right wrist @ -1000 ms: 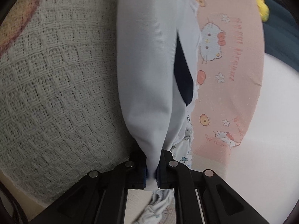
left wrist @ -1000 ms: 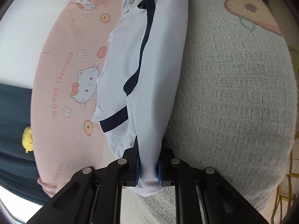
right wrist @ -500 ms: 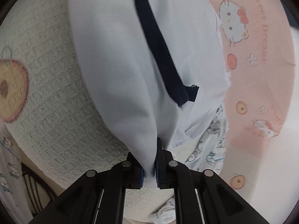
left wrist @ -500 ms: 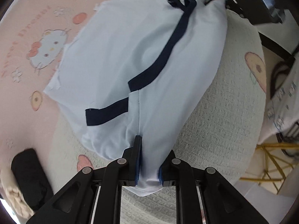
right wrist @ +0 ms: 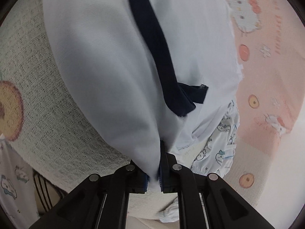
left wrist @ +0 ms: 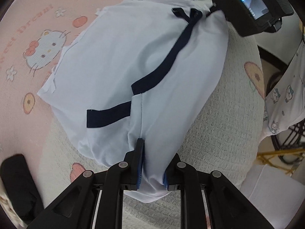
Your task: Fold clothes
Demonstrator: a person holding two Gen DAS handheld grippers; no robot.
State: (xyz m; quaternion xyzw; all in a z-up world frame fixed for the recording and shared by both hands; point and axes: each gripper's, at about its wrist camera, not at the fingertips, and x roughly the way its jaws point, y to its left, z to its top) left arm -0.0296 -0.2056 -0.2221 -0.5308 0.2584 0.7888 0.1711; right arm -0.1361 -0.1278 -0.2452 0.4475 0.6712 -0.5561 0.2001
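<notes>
A pale blue garment [left wrist: 118, 61] with a navy trim strip [left wrist: 171, 57] lies stretched across the bed. My left gripper [left wrist: 152, 162] is shut on one bunched end of it, with cloth filling the gap between the blue pads. In the right wrist view the same garment [right wrist: 99, 57] rises away from my right gripper [right wrist: 155, 164], which is shut on a thin fold of its other end. The navy strip [right wrist: 152, 47] runs down its middle. The right gripper's black body [left wrist: 247, 5] shows at the top right of the left wrist view.
Under the garment lie a white knitted blanket [left wrist: 219, 133] and a pink cartoon-cat blanket [left wrist: 38, 43]. A printed white garment [right wrist: 215, 148] is bunched beside the right gripper. More printed cloth [left wrist: 282, 95] hangs at the right edge. A black object [left wrist: 19, 181] sits at the lower left.
Both grippers have tipped downward and swung. The garment, first a narrow hanging band, now spreads wide and flatter over the blankets. The left jaws stand slightly wider on the cloth.
</notes>
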